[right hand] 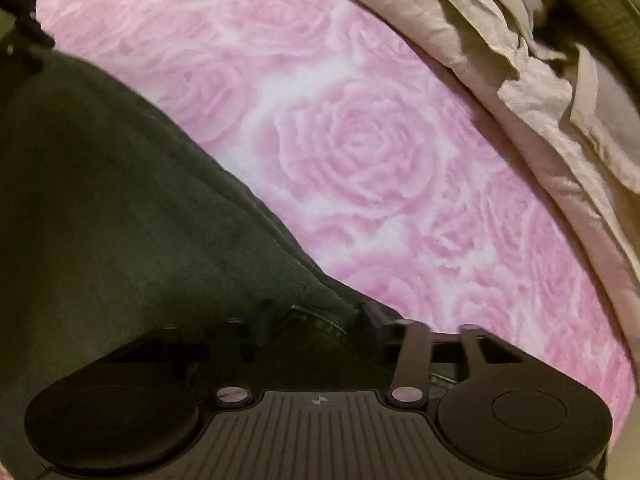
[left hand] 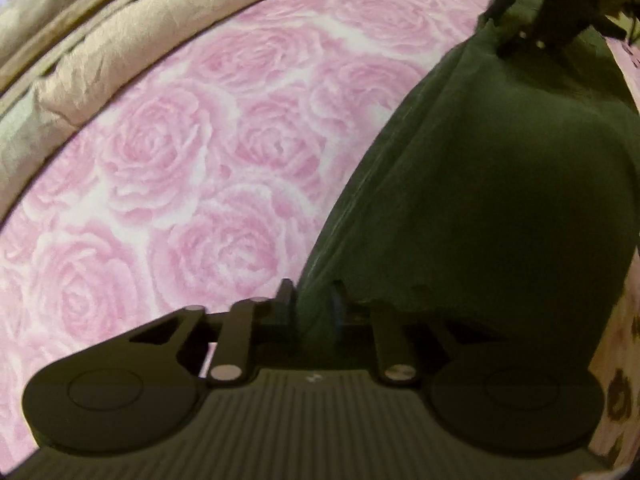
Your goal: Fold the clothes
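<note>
Two hand-held grippers, left (left hand: 314,300) and right (right hand: 316,320), each pinch the dark green garment (left hand: 500,180) above the rose-print bed (left hand: 180,160); beige quilt (right hand: 520,60) upper right.

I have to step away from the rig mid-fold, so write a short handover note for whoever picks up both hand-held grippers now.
Left hand-held gripper: shut on the dark green garment.
Right hand-held gripper: shut on the same garment at another edge.
The garment hangs stretched between the two, above the pink rose bedspread; a beige quilt lies bunched along the far side.
Done: garment picked up.
Left: lay flat, fold.
</note>
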`<state>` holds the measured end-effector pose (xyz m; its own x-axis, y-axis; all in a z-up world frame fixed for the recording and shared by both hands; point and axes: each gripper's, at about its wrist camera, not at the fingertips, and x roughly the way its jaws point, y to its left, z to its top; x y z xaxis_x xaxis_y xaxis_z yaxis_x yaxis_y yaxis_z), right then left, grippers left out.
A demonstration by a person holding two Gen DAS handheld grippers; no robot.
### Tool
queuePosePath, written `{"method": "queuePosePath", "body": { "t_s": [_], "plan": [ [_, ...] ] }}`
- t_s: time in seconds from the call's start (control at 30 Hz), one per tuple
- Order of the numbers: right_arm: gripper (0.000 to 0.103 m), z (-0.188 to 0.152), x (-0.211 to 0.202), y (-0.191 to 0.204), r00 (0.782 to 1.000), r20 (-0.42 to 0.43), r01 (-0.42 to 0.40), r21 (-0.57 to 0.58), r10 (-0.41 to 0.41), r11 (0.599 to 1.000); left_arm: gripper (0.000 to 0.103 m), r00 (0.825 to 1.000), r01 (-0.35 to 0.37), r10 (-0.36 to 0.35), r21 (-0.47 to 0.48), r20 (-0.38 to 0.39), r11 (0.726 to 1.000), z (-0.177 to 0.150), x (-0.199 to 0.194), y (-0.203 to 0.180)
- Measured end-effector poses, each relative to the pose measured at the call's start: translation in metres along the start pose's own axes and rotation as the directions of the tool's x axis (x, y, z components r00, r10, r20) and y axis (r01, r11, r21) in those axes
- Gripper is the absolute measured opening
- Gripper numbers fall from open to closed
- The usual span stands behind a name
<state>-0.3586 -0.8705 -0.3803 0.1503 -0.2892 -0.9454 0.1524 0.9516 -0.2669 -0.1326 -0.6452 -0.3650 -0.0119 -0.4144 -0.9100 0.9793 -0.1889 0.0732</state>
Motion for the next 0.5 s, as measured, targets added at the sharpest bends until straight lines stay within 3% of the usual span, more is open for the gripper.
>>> {"method": "queuePosePath", "body": {
  "t_s": [0.03,0.13,0.27,0.4,0.43,0.47,0.5],
  "plan": [
    [0.000,0.001,-0.008,-0.001,0.999,0.019,0.028,0.002,-0.028,1.000,0.011,1.000,-0.007,0.006,0.005,0.016,1.000,-0.001,-0.005,0.000],
    [0.000,0.004,-0.026,-0.013,0.994,0.079,0.064,0.074,-0.069,0.995,0.011,0.999,-0.018,0.018,0.001,0.052,1.000,-0.003,-0.012,0.002],
    [0.000,0.000,-0.020,-0.014,0.994,0.085,0.056,0.160,-0.071,0.986,0.013,1.000,-0.003,0.003,-0.054,0.000,0.999,-0.002,0.012,0.009],
    [0.001,-0.003,-0.013,-0.014,0.993,0.090,0.048,0.245,-0.072,0.968,0.023,1.000,-0.019,0.018,-0.072,-0.018,0.997,0.000,0.017,0.012],
    [0.013,-0.004,-0.011,-0.014,0.993,0.092,0.046,0.266,-0.073,0.963,0.023,1.000,-0.021,0.020,-0.085,-0.012,0.996,-0.003,0.013,0.015],
    [0.039,-0.007,-0.011,-0.013,0.993,0.093,0.040,0.292,-0.070,0.956,0.023,0.999,-0.032,0.031,-0.091,-0.011,0.995,-0.005,0.008,0.017],
    [0.057,-0.016,-0.015,-0.008,0.994,0.096,0.022,0.331,-0.057,0.943,0.023,0.999,-0.044,0.043,-0.095,-0.011,0.995,-0.008,0.004,0.019]
  ]
}}
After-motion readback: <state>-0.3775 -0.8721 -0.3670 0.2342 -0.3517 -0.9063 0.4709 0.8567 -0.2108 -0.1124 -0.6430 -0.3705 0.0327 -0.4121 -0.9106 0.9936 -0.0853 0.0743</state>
